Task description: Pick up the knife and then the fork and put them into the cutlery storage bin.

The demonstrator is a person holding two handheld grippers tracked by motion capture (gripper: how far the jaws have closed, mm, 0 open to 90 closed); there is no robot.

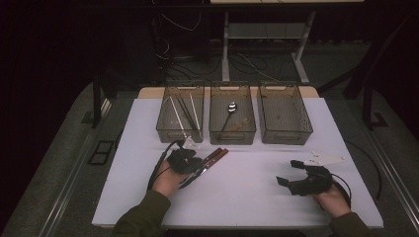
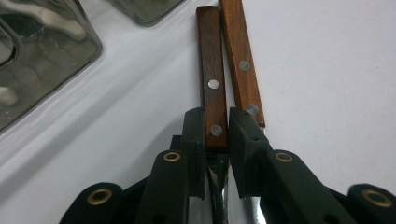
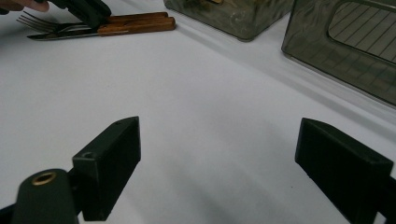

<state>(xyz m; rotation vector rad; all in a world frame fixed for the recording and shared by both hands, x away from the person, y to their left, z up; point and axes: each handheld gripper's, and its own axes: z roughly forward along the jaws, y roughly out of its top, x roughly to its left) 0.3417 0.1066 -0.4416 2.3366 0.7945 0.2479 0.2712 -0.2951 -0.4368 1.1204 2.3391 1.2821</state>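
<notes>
Handles of brown wood lie side by side on the white desk (image 1: 247, 197), and the left gripper view gives you what the high view cannot: your left gripper (image 2: 217, 133) is clenched on the darker handle (image 2: 212, 88), its pads pressed to both sides near the end where the metal starts, while the lighter handle (image 2: 242, 60) lies just beside it, outside the grip. In the high view the same gripper (image 1: 190, 163) sits near the desk's left front, the two handles pointing away toward the bins.

The right gripper view adds that one of the two pieces is a fork (image 3: 39, 22), its prongs showing past the far gripper, with a flat blade under it. Your right gripper (image 3: 217, 158) is released, jaws wide apart over bare desk; in the high view it (image 1: 291, 173) rests at the right front, well apart from the cutlery.

Three clear bins stand in a row at the back of the desk. The left bin (image 1: 181, 133) holds several long thin sticks, light and dark. The middle bin (image 1: 232, 134) holds a spoon (image 1: 230, 111) and something brownish at its bottom that you cannot make out. The right bin (image 1: 285, 134) shows its bare floor.

Beyond the desk the room is dark, with cables on the floor and the legs of a white frame (image 1: 301, 64).
</notes>
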